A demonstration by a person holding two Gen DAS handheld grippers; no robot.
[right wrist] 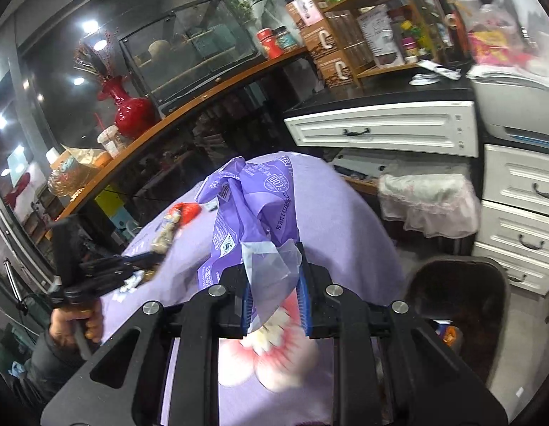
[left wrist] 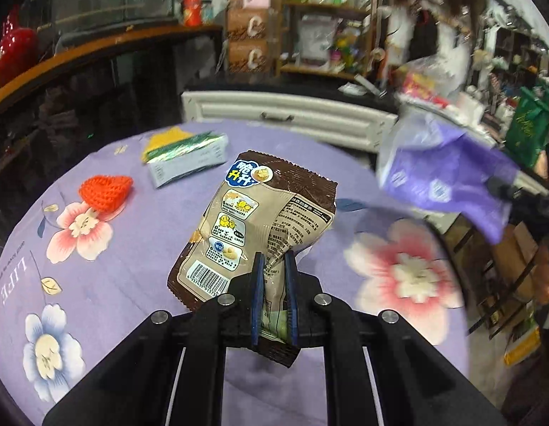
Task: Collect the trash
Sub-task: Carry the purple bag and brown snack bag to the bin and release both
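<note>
The left gripper [left wrist: 274, 266] is clamping a brown crinkled snack packet [left wrist: 253, 220]; the right gripper [right wrist: 274, 277] is clamping a purple plastic wrapper [right wrist: 246, 206].

Crocheted piece [left wrist: 105, 191] lies on tablecloth [left wrist: 139, 255] — box [left wrist: 187, 158] behind it.

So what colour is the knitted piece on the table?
Orange-red; clearest in the left wrist view.

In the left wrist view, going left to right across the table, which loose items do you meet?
Orange crocheted piece → green and yellow packet → brown snack bag, pinched in the left hand-held gripper → purple plastic bag, held up at the right edge of the purple floral tablecloth.
</note>
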